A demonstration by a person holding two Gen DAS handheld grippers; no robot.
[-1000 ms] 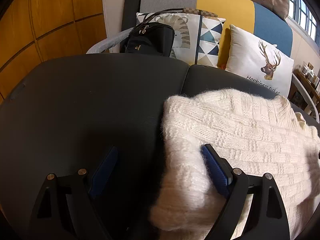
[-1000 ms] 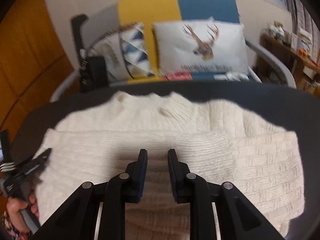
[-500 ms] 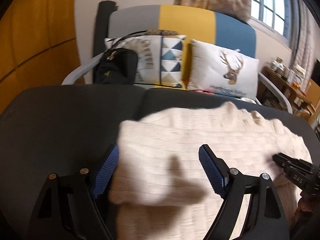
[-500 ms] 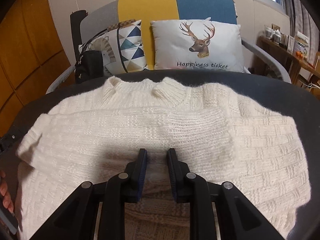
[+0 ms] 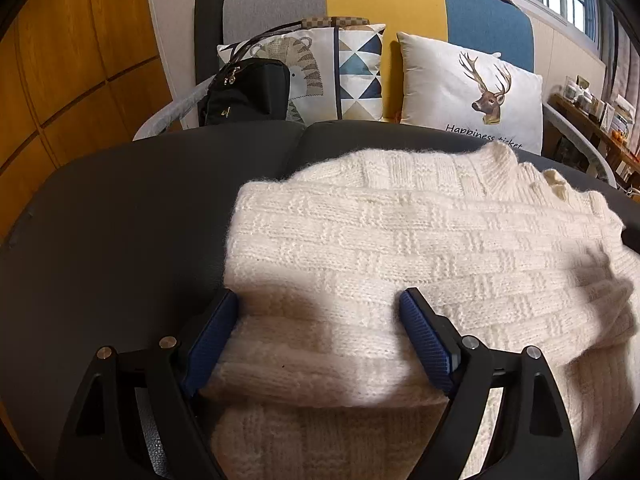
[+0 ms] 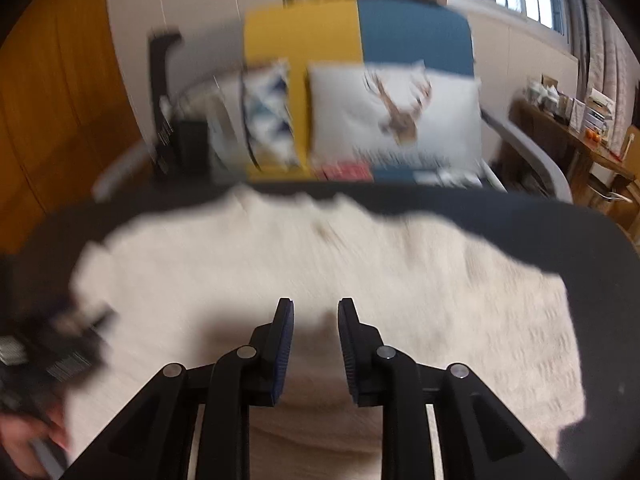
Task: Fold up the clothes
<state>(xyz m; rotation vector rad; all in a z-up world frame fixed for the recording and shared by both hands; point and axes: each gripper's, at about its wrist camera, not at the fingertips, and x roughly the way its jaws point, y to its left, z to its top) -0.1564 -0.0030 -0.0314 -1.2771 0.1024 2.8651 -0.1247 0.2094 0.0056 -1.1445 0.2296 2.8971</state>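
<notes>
A cream knitted sweater lies on the dark padded table, its left side folded over into a thick layer. My left gripper stands wide over that folded edge, the fold lying between its blue pads, with no squeeze visible. In the blurred right wrist view the sweater spreads across the table. My right gripper hovers above its near middle, jaws narrowly apart and opening, nothing between them. The left gripper and a hand show at the lower left.
Behind the table stands a grey, yellow and blue sofa with a deer cushion, a patterned cushion and a black bag. Wooden panels cover the left wall. A cluttered shelf is at the right.
My left gripper has slid from the bare table onto the sweater's folded left edge, which now lies between its fingers. The right view has gone blurred with motion and its jaws stand slightly wider.
</notes>
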